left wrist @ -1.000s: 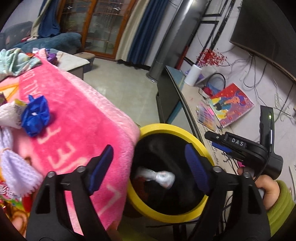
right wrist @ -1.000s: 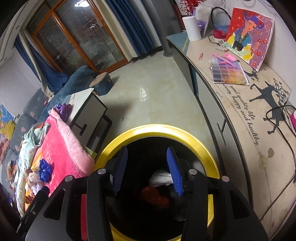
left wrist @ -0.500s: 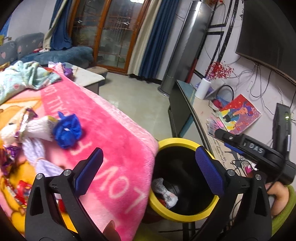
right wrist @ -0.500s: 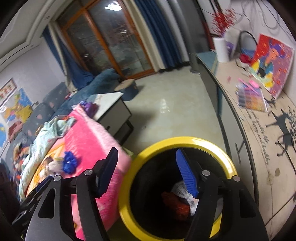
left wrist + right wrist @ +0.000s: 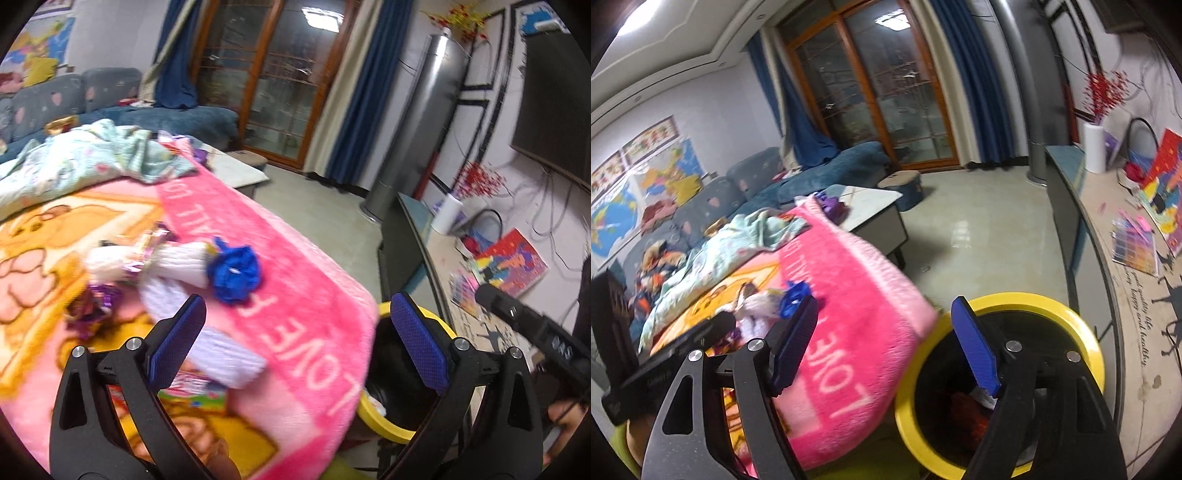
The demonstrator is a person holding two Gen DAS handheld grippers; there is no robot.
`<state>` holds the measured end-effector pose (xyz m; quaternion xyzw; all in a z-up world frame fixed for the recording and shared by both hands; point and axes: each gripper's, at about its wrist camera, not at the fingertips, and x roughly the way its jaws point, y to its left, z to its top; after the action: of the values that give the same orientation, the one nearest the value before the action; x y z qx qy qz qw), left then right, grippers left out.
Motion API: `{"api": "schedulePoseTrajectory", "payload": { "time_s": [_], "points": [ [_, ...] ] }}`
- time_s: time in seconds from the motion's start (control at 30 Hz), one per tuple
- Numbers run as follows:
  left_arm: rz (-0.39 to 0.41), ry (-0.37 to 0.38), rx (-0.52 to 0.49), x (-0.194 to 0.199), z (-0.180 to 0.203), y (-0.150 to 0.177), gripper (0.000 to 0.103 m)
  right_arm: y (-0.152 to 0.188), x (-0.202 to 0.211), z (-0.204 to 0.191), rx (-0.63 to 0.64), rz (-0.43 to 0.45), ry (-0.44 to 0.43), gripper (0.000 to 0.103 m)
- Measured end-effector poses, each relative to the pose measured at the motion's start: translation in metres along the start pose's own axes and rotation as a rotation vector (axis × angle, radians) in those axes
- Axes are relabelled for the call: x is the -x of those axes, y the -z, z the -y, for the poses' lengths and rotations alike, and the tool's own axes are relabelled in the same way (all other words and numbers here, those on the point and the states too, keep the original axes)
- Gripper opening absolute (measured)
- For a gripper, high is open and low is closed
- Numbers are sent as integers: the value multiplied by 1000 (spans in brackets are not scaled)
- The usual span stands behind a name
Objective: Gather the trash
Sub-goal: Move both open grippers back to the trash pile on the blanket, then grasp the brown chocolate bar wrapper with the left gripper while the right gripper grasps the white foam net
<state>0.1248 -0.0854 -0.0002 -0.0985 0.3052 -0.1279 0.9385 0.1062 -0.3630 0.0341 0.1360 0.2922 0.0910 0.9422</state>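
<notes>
Yellow-rimmed bin [image 5: 1086, 332] beside pink blanket [image 5: 295, 295]; both grippers empty, jaws apart

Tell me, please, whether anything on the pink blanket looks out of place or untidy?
Yes: loose litter lies on the pink blanket, namely a crumpled blue wrapper, shiny purple foil and a colourful packet, all still outside the yellow-rimmed bin.

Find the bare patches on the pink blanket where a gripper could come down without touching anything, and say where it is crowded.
Free: the pink blanket strip with the lettering, between the blue wad and the yellow-rimmed bin. Crowded: left of the wad, where white paper, purple foil and a colourful packet lie close, and the far end under the pale green cloth.
</notes>
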Motion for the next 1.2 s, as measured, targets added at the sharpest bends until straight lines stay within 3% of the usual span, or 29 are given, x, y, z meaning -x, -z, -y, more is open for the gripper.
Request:
{"api": "schedulePoseTrajectory", "payload": {
  "time_s": [0.63, 1.2],
  "points": [
    [94, -148, 193, 45, -93, -12, 92, 23, -16, -78, 204, -77, -114, 75],
    [48, -267, 283, 39, -165, 3, 92, 37, -76, -136, 318, -219, -194, 75]
  ]
}}
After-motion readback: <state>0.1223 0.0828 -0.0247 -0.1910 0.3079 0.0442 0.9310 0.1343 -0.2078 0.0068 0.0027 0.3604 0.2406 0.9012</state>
